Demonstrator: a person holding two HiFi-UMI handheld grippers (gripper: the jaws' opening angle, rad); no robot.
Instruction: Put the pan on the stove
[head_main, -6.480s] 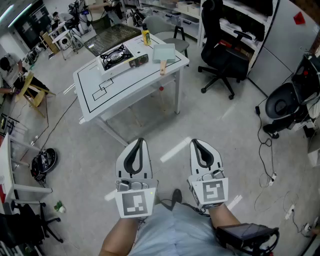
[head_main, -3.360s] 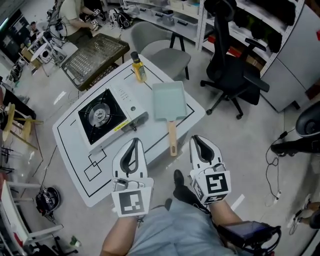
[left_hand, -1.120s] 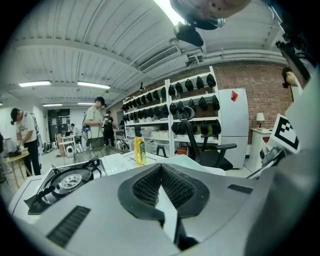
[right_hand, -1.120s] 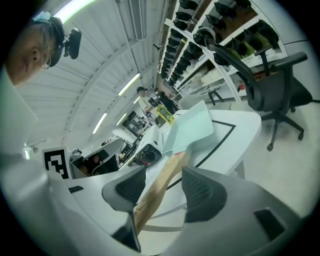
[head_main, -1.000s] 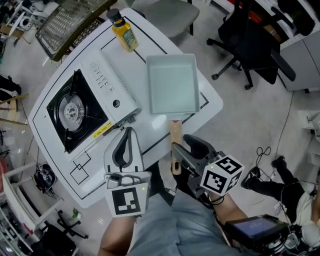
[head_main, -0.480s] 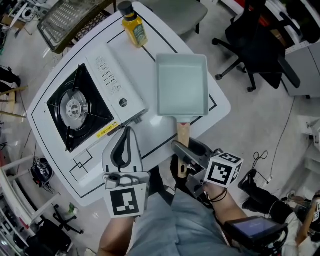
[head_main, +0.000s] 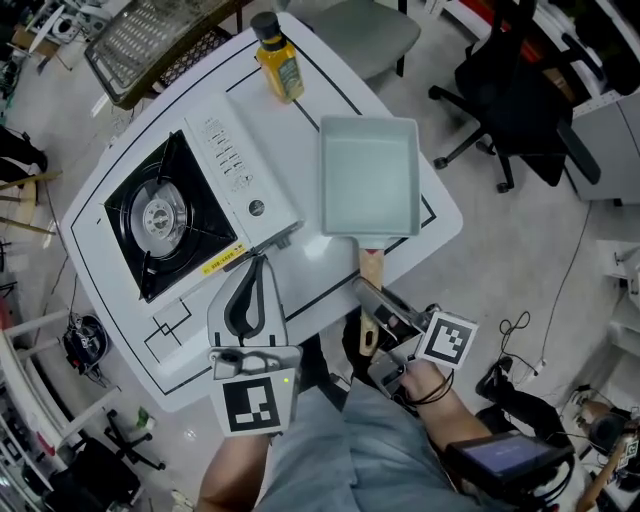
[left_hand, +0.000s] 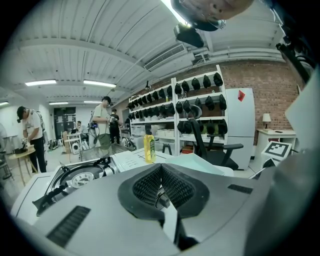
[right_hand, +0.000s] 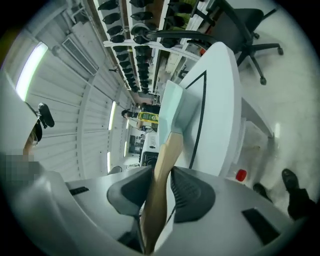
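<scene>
From my head, the pan (head_main: 368, 190) sits on the white table (head_main: 120, 300) just right of the stove (head_main: 190, 215), its tray well clear of the burner and its wooden handle (head_main: 371, 272) reaching back over the table edge toward me. A yellow bottle (head_main: 278, 45) stands at the far corner. My left gripper (head_main: 257, 264) hovers over the table's near edge, in front of the stove, and my right gripper (head_main: 367, 298) is rolled onto its side at the handle. Looking along my left jaws, they are closed together with nothing between them, the stove and bottle beyond. Looking along my right jaws, they have just been closing and both pads now press the wooden handle, the pan resting on the table ahead.
</scene>
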